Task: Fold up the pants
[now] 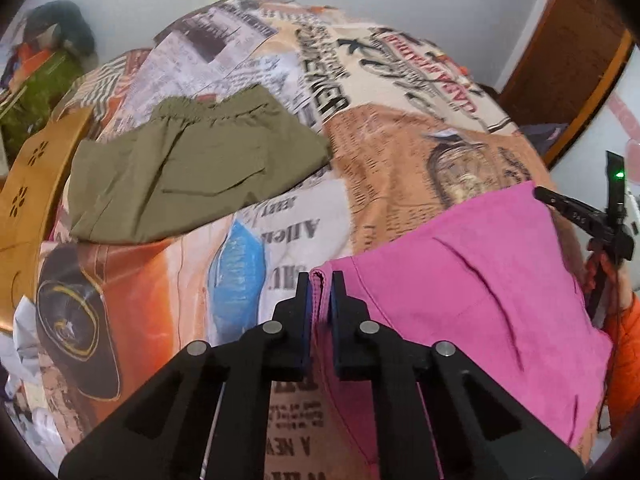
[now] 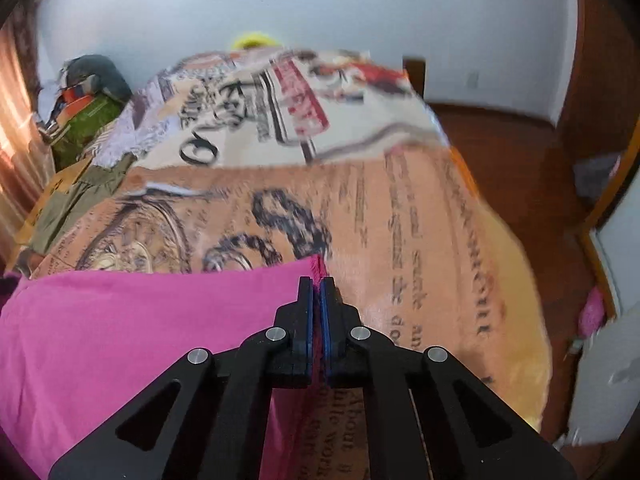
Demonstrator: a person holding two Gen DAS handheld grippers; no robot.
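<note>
Pink pants (image 1: 472,280) lie on a bed covered by a newspaper-print blanket (image 1: 400,128). My left gripper (image 1: 320,280) is shut on the pants' left corner, a fold of pink cloth pinched between its blue pads. In the right wrist view the same pink pants (image 2: 120,340) spread to the left, and my right gripper (image 2: 317,284) is shut on their right corner, with pink fabric showing between the pads. The right gripper's body (image 1: 600,220) also shows at the right edge of the left wrist view.
Folded olive-green pants (image 1: 192,168) rest farther back on the left of the bed. A wooden headboard (image 1: 28,208) runs along the left side. Clutter and a green bag (image 2: 86,120) sit at the far left corner. Brown wooden floor (image 2: 520,168) lies right of the bed.
</note>
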